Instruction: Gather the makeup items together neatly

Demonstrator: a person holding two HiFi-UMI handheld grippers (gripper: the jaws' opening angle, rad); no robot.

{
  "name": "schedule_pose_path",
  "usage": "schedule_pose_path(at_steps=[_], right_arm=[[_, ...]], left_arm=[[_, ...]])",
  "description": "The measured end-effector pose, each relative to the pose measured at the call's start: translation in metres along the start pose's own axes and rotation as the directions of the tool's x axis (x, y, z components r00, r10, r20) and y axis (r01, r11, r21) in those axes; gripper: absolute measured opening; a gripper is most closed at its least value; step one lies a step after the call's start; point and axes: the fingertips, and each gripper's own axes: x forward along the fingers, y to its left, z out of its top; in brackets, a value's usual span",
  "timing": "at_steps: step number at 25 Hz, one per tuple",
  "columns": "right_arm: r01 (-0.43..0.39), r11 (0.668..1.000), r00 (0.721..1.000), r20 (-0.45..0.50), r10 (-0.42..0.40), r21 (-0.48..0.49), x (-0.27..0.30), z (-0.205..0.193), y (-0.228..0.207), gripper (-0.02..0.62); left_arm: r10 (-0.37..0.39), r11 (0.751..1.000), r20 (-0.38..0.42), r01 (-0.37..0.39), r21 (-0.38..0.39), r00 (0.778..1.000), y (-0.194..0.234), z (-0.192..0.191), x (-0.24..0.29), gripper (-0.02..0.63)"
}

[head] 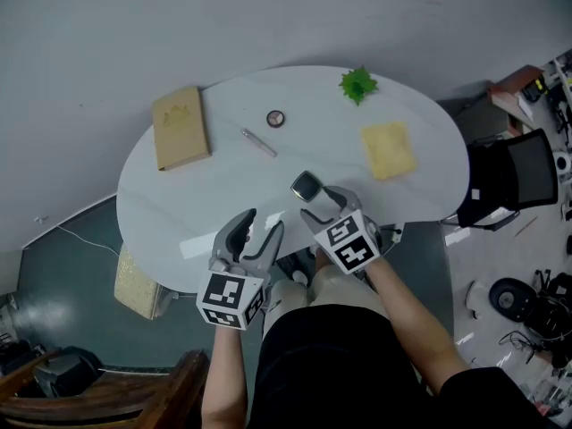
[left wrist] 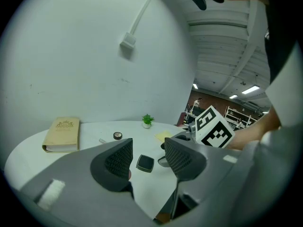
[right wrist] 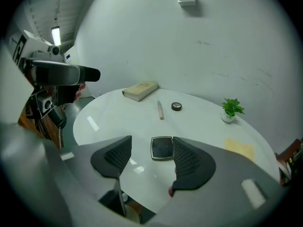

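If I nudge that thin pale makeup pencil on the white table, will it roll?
Likely yes: the thin pale makeup pencil looks round and lies flat on the glossy white table, so a sideways push should roll it. Pushed lengthwise, it would probably slide. It looks stiff and light.

Left gripper (head: 262, 222), right gripper (head: 323, 200), fingers (left wrist: 118, 160) apart, empty

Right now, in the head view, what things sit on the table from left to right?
Tan book → slim makeup stick → square compact → yellow cloth
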Motion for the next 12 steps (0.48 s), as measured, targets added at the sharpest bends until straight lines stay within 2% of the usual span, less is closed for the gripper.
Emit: schedule_pose_path(at_steps=[12], right_arm=[[-0.001, 1.0, 0.996, -0.09, 0.001, -0.002, 0.043, -0.02, -0.019, 0.272]], left_arm=[[0.037, 0.999, -0.077, -0.04, -0.037, 0.996, 0.016, -0.019, 0.019, 0.212]])
